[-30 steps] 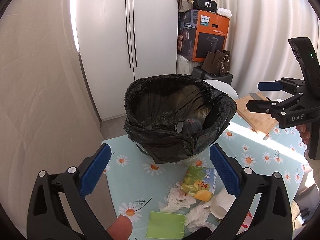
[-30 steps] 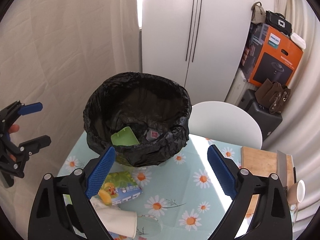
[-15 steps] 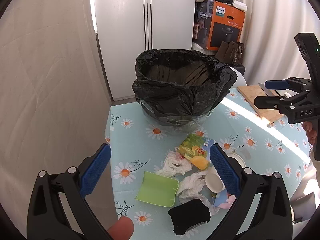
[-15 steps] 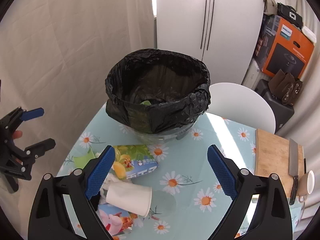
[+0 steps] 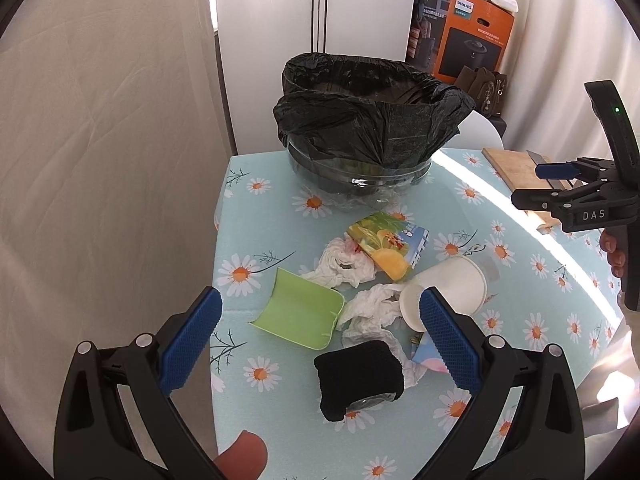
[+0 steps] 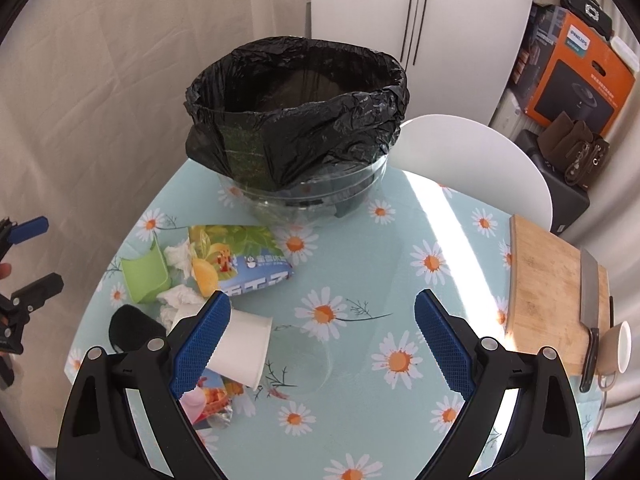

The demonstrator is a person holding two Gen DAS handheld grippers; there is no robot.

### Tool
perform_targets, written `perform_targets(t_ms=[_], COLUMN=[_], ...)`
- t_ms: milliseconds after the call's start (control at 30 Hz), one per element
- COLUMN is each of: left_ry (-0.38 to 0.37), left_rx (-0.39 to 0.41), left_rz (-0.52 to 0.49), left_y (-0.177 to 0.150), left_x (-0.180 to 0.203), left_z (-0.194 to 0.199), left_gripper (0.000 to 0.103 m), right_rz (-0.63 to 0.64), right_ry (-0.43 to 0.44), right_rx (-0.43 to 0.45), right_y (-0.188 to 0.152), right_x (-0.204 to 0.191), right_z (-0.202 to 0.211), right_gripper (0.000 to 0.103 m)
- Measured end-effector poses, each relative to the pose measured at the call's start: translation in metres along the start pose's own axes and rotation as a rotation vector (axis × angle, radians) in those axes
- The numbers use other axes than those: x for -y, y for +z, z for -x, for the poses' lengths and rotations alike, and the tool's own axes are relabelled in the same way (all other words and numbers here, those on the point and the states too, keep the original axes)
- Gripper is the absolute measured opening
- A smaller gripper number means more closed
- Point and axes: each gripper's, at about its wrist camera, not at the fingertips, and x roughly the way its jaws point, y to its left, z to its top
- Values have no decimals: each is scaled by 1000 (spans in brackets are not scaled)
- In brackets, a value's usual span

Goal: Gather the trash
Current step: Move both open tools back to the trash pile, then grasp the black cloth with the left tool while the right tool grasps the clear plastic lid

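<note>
Near the table's (image 5: 256, 432) left edge, the left gripper (image 5: 320, 344) hangs wide open and empty above the litter; the right gripper (image 6: 322, 340), equally spread and empty, hovers over bare daisy cloth with free room. A white paper cup (image 6: 242, 346) lies on its side, mouth toward the right gripper. Beyond stands the bin (image 5: 368, 120), its black liner's inside hidden.

A home: daisy-print table (image 6: 400, 264), wardrobe (image 6: 420, 8), handbags (image 6: 576, 144).
</note>
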Motion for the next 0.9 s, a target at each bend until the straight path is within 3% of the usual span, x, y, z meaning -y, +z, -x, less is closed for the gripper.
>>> perform_targets(t_ms=[567,900], left_ry=[-19,-25], left_rx=[-153,-208], left_rz=[84,58], left_y=[-65,-74], left_x=[27,35], left_z=[-46,-86], left_gripper=[97,97], right_rz=[27,10], right_ry=[63,34], right_rx=[-112,-155], right_y=[-42,-48], right_x=[16,26], right_z=[-40,-65], right_gripper=[89,89])
